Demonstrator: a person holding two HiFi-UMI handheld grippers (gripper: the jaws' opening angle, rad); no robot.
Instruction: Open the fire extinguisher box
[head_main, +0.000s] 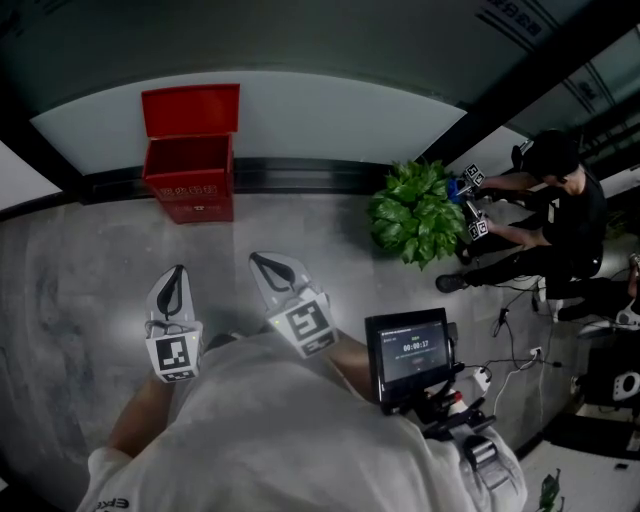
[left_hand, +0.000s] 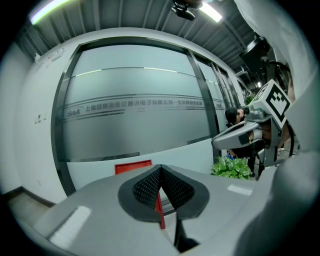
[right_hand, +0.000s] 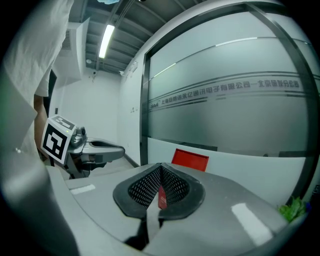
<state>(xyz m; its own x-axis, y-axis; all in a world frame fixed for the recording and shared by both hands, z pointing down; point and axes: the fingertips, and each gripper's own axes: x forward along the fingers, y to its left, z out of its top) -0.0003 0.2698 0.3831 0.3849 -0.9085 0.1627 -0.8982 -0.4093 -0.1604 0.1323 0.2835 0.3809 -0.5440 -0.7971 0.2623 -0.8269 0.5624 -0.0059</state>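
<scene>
The red fire extinguisher box (head_main: 190, 165) stands on the floor against the frosted glass wall, its lid (head_main: 191, 108) raised upright against the wall. The same red lid (left_hand: 133, 167) peeks over my left gripper's jaws, and the lid (right_hand: 190, 160) shows again in the right gripper view. My left gripper (head_main: 176, 275) and right gripper (head_main: 266, 263) hover side by side well short of the box, close to my body. Both are shut with nothing between the jaws.
A potted green plant (head_main: 415, 213) stands on the floor to the right. Beyond it a person in black (head_main: 560, 215) crouches with gripper tools. A small screen (head_main: 407, 352) hangs at my chest. Cables (head_main: 515, 355) trail on the floor at right.
</scene>
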